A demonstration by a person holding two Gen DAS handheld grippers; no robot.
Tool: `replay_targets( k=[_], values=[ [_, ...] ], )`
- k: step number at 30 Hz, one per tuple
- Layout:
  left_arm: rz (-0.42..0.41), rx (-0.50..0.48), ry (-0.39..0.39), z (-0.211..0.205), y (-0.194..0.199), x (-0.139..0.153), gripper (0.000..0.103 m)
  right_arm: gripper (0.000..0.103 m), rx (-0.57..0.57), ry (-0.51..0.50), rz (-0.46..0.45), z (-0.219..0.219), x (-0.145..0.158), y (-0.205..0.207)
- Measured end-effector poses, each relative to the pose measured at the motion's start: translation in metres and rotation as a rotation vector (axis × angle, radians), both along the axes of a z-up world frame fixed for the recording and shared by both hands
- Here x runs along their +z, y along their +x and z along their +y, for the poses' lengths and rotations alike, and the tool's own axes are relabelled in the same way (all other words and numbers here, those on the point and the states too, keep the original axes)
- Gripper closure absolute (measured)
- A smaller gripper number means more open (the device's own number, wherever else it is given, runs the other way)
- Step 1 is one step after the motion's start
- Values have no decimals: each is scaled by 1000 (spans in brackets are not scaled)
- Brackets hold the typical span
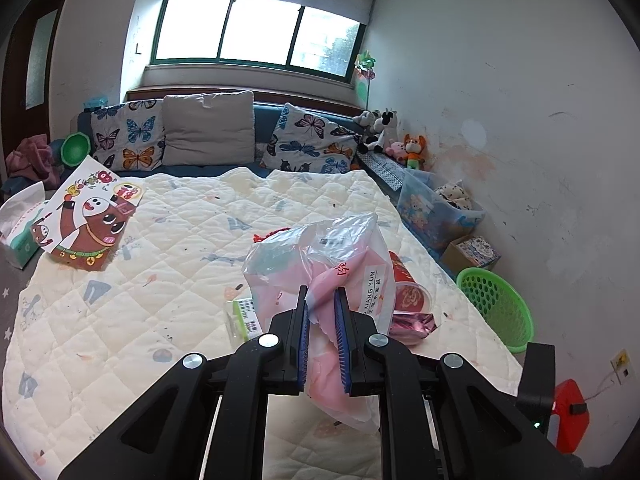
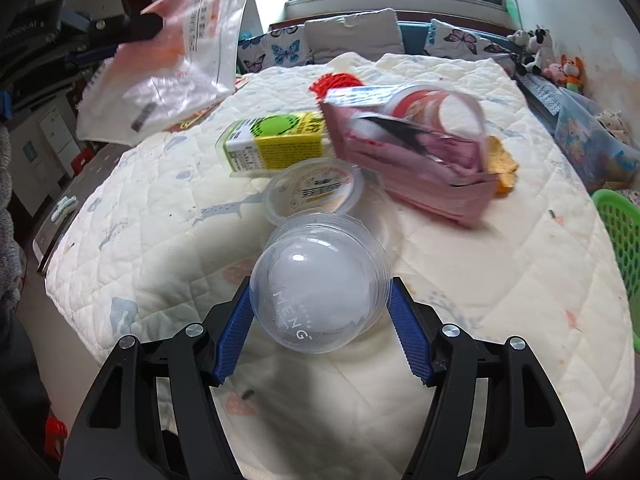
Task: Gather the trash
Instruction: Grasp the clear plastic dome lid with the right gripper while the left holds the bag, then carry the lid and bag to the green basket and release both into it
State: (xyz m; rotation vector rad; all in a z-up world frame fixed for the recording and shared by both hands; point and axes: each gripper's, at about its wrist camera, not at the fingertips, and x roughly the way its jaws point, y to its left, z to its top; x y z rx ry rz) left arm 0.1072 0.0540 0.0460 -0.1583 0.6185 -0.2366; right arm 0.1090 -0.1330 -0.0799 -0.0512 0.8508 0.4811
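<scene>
Step in hand: picking up 1 clear plastic cup from the bed quilt for bagging. Cup lying on its side at 6 o'clock of the trash cluster, base toward the camera, set between the blue pads of the right gripper. Jaws partly spread, each pad right at the cup's wall; firm contact not certain, so probably not yet pinched.

Left gripper pressed together on a gathered edge of the thin plastic bag, holding it up off the quilt, slanting moderately downward. In the right view, same bag up at 10 o'clock, well apart from the cup.

Other trash on the quilt: a clear lid just past the cup at 12 o'clock, a yellow-green carton at 11 o'clock, a pink wrapper at 1 o'clock with a red-printed cup resting on it. Green basket at 3 o'clock, off the bed edge.

Next move, by judgement: finish closing gently, since a thin cup will buckle or squirt out under a hard squeeze, then lift and carry toward the bag mouth at 10 o'clock. Right gripper angled steeply down over the quilt, low to the cup.
</scene>
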Motion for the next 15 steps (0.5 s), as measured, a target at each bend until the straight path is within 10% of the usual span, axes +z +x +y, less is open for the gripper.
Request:
replay_targets(
  k=[15],
  values=[
    [27,-160,-3,-87,27,-2,91,37,-242,12,-59,-123,30,-3]
  ],
)
